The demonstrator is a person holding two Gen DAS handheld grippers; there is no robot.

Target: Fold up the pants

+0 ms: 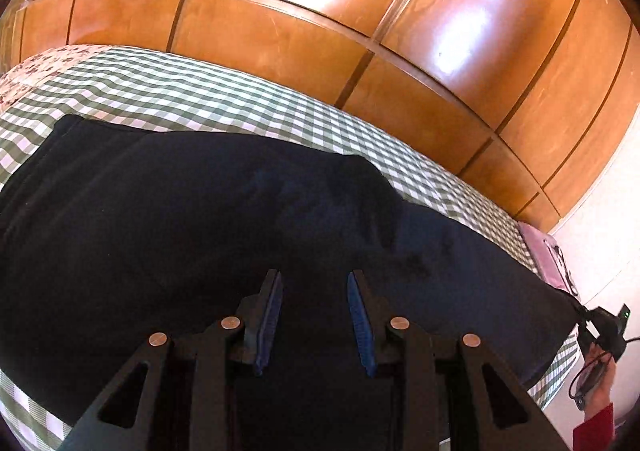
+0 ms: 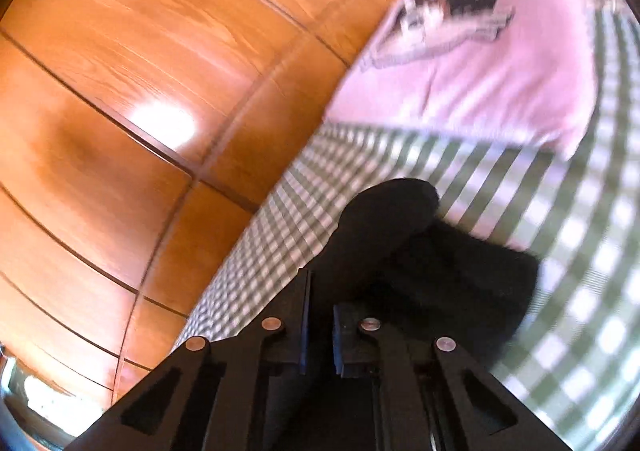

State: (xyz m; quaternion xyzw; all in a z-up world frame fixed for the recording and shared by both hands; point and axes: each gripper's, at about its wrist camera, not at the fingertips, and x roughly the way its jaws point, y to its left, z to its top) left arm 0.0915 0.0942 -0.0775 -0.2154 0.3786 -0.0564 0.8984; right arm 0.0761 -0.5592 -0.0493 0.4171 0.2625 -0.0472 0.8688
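Observation:
Dark navy pants (image 1: 208, 219) lie spread across a bed with a green-and-white checked sheet (image 1: 224, 99). My left gripper (image 1: 315, 283) hovers just over the pants, its blue-padded jaws apart and empty. In the left wrist view my right gripper (image 1: 588, 321) is at the far right end of the pants, pinching the cloth there. In the right wrist view my right gripper (image 2: 321, 287) has its jaws nearly closed on a bunched end of the pants (image 2: 420, 251), lifted above the checked sheet (image 2: 520, 191). That view is motion-blurred.
A wooden panelled wardrobe (image 1: 360, 11) runs along the far side of the bed. A pink pillow with a printed figure (image 2: 480, 63) lies at the bed's right end, also visible in the left wrist view (image 1: 548, 255). A floral pillow (image 1: 48, 63) lies at the far left.

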